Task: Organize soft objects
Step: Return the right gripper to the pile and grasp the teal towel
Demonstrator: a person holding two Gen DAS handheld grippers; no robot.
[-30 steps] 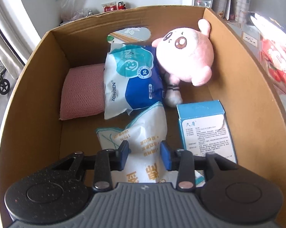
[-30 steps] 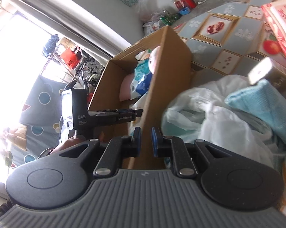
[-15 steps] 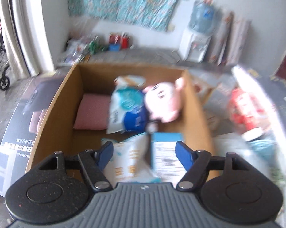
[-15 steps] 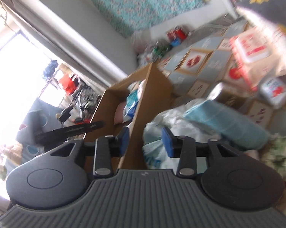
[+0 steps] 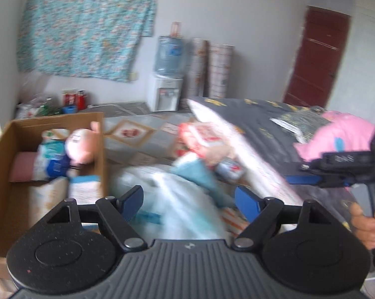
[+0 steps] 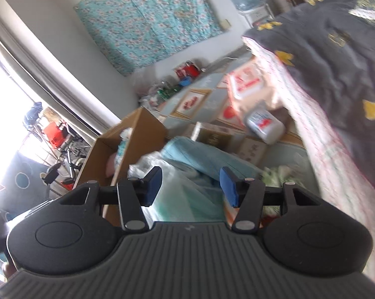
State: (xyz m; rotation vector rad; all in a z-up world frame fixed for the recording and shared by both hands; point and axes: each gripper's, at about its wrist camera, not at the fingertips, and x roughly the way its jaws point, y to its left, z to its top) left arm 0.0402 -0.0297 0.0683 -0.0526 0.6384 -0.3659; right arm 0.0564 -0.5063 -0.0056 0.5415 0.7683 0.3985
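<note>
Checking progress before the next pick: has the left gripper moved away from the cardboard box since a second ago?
Yes. The left gripper has pulled back and swung right; the cardboard box now sits left, and its jaws have just been opening, empty.

**Both tongs open and empty**

The left tongs [image 5: 188, 200] stand with their blue pads wide apart and nothing gripped between them; their jaws have just been opening. They point forward and somewhat downward. The right tongs [image 6: 191, 186] are parted less widely, also holding nothing, and their jaws have likewise just been opening. Their view is rolled, so the room looks tilted. In the left wrist view the right tongs show from the side at the far right edge, blue fingers [image 5: 302, 180] pointing left, the person's right hand [image 5: 365, 223] wrapped around the black handle below them.
</note>
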